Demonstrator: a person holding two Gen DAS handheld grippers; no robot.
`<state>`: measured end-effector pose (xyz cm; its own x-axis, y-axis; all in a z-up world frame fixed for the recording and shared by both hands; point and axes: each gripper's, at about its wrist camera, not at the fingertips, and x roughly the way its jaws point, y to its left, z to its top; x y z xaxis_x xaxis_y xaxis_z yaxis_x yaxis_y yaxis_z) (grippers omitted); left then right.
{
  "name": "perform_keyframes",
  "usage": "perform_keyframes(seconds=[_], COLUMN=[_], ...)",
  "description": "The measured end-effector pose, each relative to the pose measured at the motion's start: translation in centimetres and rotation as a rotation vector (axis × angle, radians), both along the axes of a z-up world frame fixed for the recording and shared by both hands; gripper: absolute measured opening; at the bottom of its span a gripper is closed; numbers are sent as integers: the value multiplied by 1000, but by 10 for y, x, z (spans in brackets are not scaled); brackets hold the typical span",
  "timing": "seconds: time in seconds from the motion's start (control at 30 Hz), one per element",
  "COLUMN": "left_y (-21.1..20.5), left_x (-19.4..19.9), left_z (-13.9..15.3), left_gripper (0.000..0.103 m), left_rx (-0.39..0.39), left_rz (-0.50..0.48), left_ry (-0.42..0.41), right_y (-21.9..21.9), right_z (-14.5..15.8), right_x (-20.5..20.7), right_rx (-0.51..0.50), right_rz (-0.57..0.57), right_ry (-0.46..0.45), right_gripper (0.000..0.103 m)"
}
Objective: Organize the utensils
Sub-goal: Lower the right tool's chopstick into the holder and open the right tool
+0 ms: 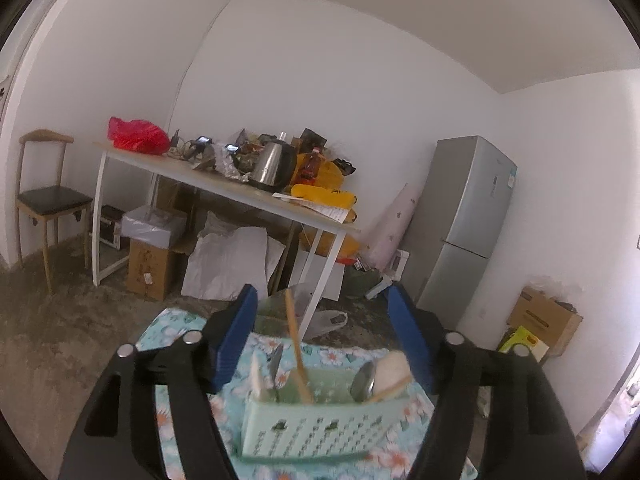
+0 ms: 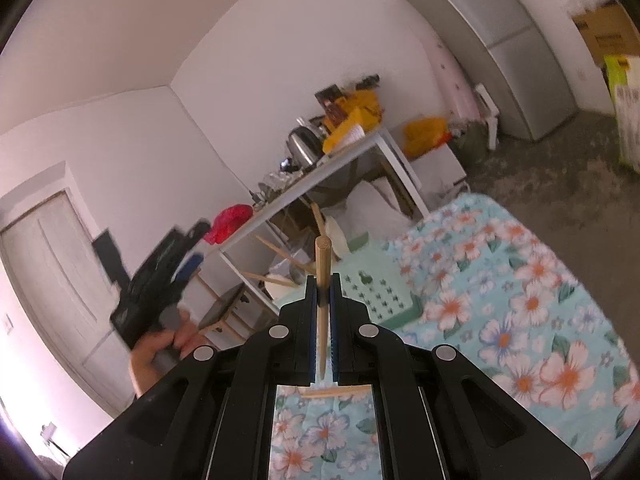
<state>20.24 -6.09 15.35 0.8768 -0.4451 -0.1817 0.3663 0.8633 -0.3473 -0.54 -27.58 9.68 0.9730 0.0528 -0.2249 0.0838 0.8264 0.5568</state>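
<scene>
The right gripper (image 2: 324,292) was clenched on 1 round wooden chopstick (image 2: 322,276), held upright for dropping into the perforated mint-green plastic utensil basket (image 2: 376,284) just beyond its tips, while the left gripper (image 1: 324,320) hung released, straddling that basket.

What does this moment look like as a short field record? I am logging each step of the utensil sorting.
left gripper: open, empty, above the basket
right gripper: shut on a wooden chopstick
utensil basket: pale green, perforated, on the floral cloth
basket contents: chopsticks, metal spoon, white spoons
still loose: another chopstick lying on the cloth
</scene>
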Motion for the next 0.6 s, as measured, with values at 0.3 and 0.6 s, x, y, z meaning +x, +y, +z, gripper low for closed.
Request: perform_keyframes(seconds=[0.3, 0.6], left_y=[59, 105], left_x=[-52, -78], left_z=[-47, -93], left_gripper=[78, 83], left_rx=[68, 64], left_rz=[45, 113], left_ry=[105, 199], right_y=[20, 46], right_z=[75, 88], right_x=[37, 111], right_rx=[-236, -418], right_rz=[-21, -37], right_ry=[-110, -38], right_gripper=[4, 4])
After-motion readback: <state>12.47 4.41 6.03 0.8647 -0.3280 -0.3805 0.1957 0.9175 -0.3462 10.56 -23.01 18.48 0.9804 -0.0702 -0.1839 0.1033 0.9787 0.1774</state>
